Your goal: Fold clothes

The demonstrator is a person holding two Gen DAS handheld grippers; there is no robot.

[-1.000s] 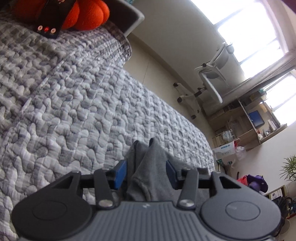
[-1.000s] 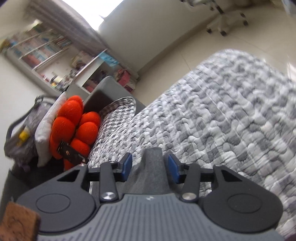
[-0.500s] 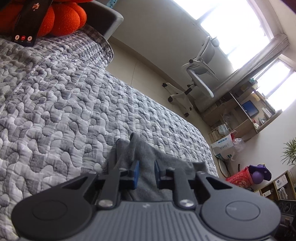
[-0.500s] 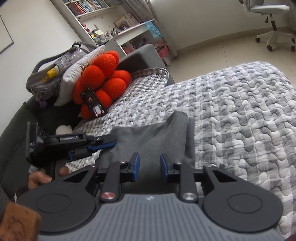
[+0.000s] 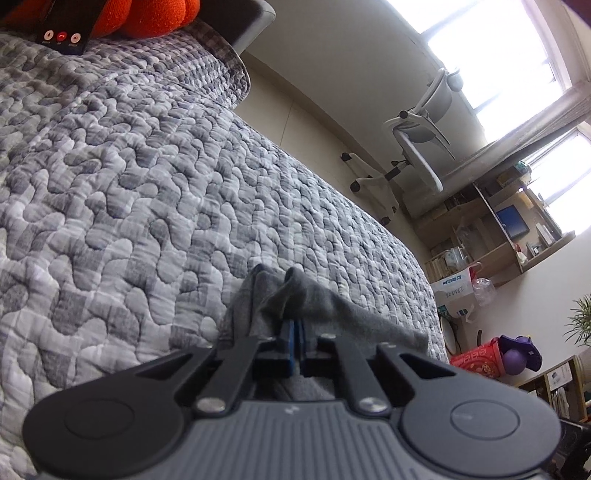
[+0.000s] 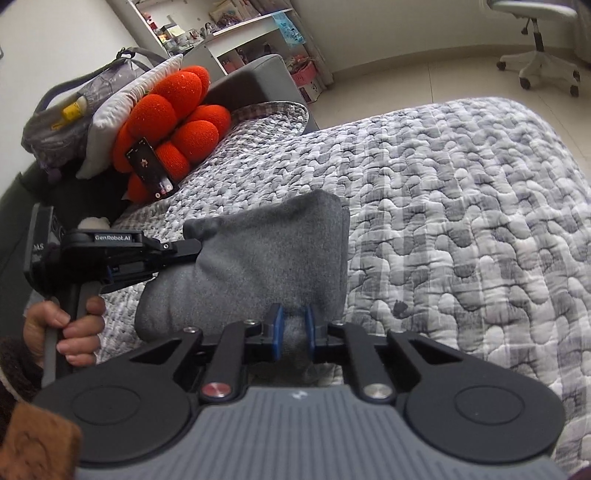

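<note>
The folded grey knit garment (image 6: 266,258) spans both grippers: left gripper (image 6: 192,248) clamps its far-left corner, right gripper (image 6: 293,328) jaws are closing on its near edge.

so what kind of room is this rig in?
Most likely a bedroom or a lived-in study at home. The gray garment lies on a quilted bedspread, an orange cushion sits at its far end, and there are a swivel chair and cluttered shelves.
</note>
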